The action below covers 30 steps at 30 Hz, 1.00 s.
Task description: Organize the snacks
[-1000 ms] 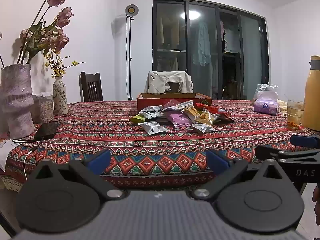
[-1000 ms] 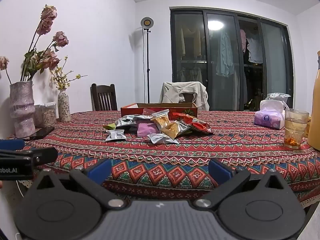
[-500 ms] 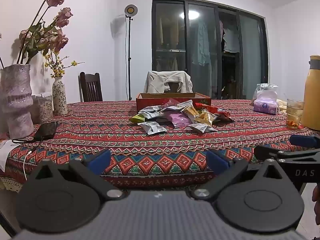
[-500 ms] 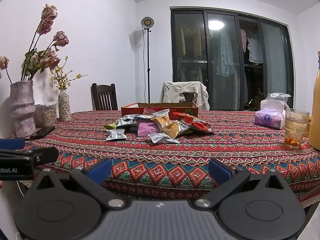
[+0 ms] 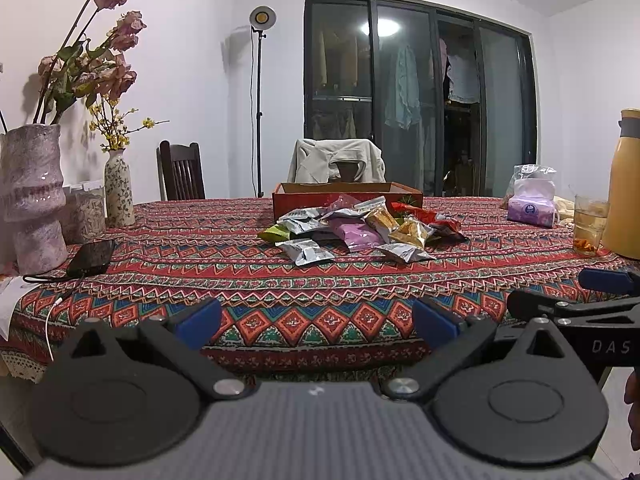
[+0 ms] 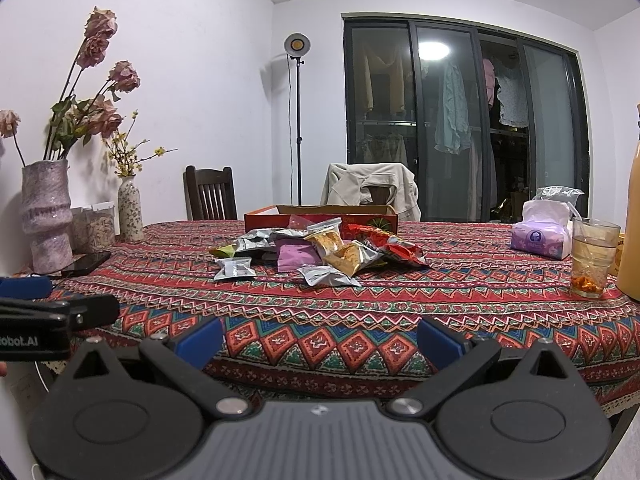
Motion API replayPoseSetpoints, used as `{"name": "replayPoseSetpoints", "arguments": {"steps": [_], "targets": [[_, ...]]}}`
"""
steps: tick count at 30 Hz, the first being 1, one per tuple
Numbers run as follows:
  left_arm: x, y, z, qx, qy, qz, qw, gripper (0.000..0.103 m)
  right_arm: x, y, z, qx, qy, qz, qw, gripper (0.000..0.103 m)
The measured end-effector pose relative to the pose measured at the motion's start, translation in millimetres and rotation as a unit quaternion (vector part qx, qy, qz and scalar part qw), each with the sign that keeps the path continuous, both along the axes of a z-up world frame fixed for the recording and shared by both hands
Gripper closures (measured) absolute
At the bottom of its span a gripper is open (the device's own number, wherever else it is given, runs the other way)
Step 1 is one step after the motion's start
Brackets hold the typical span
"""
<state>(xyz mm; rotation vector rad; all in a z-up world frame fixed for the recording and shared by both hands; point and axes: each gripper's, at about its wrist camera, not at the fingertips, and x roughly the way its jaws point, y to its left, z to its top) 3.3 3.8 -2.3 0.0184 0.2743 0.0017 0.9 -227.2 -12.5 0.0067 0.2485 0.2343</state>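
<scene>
A pile of snack packets [image 5: 360,232] [image 6: 316,248] lies mid-table on the patterned cloth, silver, pink, yellow, green and red ones. Just behind it stands a shallow red cardboard box [image 5: 404,197] [image 6: 260,220]. My left gripper [image 5: 316,322] is open and empty, held at the table's near edge, well short of the pile. My right gripper [image 6: 320,338] is open and empty too, at the near edge. Each gripper shows at the side of the other's view, the right one [image 5: 560,304] and the left one [image 6: 60,308].
Two flower vases [image 5: 32,196] [image 5: 119,188], jars and a black phone [image 5: 91,257] with a cable stand at the left. A tissue pack [image 6: 540,232], a glass of drink [image 6: 592,256] and a yellow flask [image 5: 626,184] stand at the right. Chairs stand behind the table.
</scene>
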Motion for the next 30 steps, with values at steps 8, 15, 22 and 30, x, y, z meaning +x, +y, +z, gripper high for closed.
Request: {"name": "replayPoseSetpoints", "arguments": {"steps": [8, 15, 22, 30], "targets": [[24, 4, -1, 0.014, 0.001, 0.016, 0.9998, 0.0, 12, 2, 2, -0.01, -0.007, -0.008, 1.0, 0.0], [71, 13, -3, 0.015, 0.024, 0.028, 0.9992, 0.0, 64, -6, 0, -0.002, 0.007, -0.03, 1.0, 0.0], [133, 15, -2, 0.004, 0.062, 0.031, 0.9976, 0.0, 119, -1, 4, 0.001, 0.038, -0.016, 0.999, 0.0], [223, 17, 2, -0.004, 0.096, 0.013, 0.9952, 0.0, 196, 14, 12, -0.007, 0.09, 0.028, 0.995, 0.009]]}}
